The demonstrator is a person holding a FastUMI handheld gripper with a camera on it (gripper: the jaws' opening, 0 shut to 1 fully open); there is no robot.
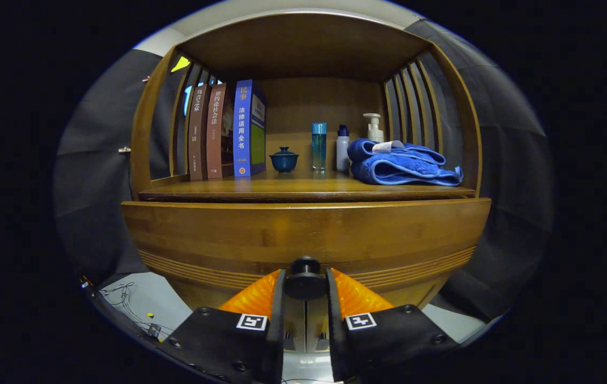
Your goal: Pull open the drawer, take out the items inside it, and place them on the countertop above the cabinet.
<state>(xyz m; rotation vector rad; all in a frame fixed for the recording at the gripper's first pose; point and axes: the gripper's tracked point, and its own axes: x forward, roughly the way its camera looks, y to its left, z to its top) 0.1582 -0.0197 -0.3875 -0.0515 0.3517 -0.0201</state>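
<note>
A wooden cabinet fills the view, with its drawer front point(303, 234) just below the countertop point(293, 189). A round dark knob point(305, 278) sticks out from the drawer front's lower middle. My gripper point(305, 282) is shut on that knob, one finger pressing each side of it. The drawer front stands slightly forward of the countertop edge, with a thin gap along its top. What lies inside the drawer is hidden.
On the countertop stand three books point(226, 130) at the left, a small blue lidded bowl point(284, 159), a blue bottle point(319, 145), a white bottle point(342, 148), a pump bottle point(374, 127) and a folded blue towel point(402, 164). Slatted side walls and a wooden top enclose the shelf. Cables point(122, 298) lie on the floor at lower left.
</note>
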